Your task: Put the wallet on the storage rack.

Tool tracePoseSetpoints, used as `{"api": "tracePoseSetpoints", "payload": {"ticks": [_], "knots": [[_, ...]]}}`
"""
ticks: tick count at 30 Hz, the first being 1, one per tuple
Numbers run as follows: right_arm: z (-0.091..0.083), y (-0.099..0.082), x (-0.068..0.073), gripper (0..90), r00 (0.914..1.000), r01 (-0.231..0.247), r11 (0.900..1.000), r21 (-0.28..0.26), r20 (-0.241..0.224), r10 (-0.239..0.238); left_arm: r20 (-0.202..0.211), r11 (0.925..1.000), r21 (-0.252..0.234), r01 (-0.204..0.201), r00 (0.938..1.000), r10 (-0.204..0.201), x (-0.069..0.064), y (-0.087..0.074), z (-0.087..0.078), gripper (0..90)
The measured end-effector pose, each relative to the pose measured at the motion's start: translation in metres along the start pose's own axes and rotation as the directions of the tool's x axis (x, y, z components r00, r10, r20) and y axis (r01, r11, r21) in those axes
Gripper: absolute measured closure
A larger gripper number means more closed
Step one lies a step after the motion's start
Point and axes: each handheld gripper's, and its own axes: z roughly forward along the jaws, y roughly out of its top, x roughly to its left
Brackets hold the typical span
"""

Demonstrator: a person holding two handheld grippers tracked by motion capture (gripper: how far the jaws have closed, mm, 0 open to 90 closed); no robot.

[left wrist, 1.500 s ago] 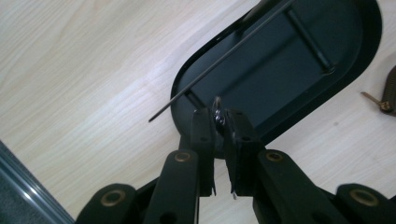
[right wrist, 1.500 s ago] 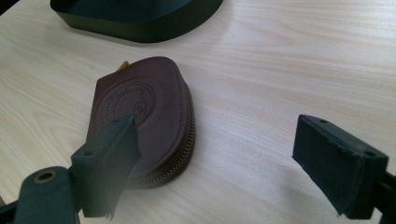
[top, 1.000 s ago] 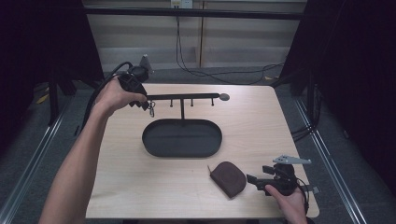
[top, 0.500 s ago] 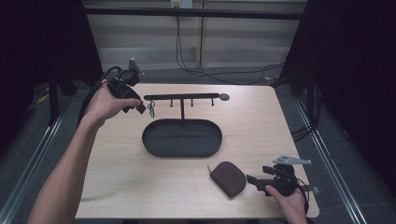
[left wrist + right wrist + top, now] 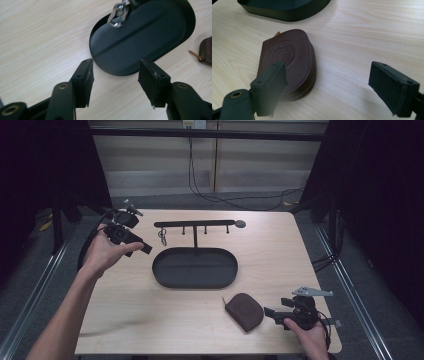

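A: In the high view, the left tool (image 5: 131, 239) sits at the upper left of the frame, its jaws having just been opening, with nothing between them. The small silver metal key ring (image 5: 162, 237) hangs from the left end of the thin black metal hook rail (image 5: 195, 224), above the black oval metal tray (image 5: 195, 267).

B: And the right tool (image 5: 280, 313)?

A: Lower right, jaws apart, resting just beside the brown leather zip key pouch (image 5: 245, 311) on the pale wooden worktop (image 5: 280, 255).

B: The left gripper view?

A: The pads (image 5: 86, 80) stand wide apart over bare wood, the tray's rim (image 5: 120, 73) between them farther off, and the key ring (image 5: 117, 15) dangles at the top centre. I'd judge the hanging is done, so draw the hand straight away without brushing the ring.

B: Right gripper view?

A: The pouch (image 5: 292, 57) lies left of centre, partly behind the left pad (image 5: 270, 82), its zip edge facing the gap. To take it next, shift left so both pads straddle it before closing.
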Motion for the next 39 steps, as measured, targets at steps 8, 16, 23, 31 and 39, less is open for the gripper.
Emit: {"api": "tracePoseSetpoints", "payload": {"ticks": [8,16,23,31,39], "knots": [[0.000,0.000,0.000,14.2,1.0000,0.004,1.0000,-0.001,0.002,-0.004,0.009,0.9975,-0.067,0.025,0.9997,-0.024,0.002,-0.024,0.007,38.2],[0.001,0.000,0.001,14.3,0.9999,0.009,1.0000,0.004,0.011,-0.009,0.027,0.9851,-0.164,0.051,0.9985,-0.048,0.003,-0.055,0.002,25.5],[0.001,0.000,0.001,14.3,0.9999,0.015,0.9999,0.007,0.008,-0.015,0.103,0.9644,-0.262,0.038,0.9946,-0.012,-0.001,-0.079,0.002,17.0],[0.000,0.000,0.002,14.4,0.9996,0.028,0.9996,0.001,-0.001,-0.028,0.050,0.9558,-0.292,0.034,0.9985,-0.020,-0.014,-0.117,0.013,18.0],[-0.002,0.000,0.002,18.9,0.9992,0.018,0.9998,-0.006,-0.034,-0.018,-0.038,0.9313,-0.363,-0.027,0.9992,0.014,-0.038,-0.151,0.013,16.5]]}}
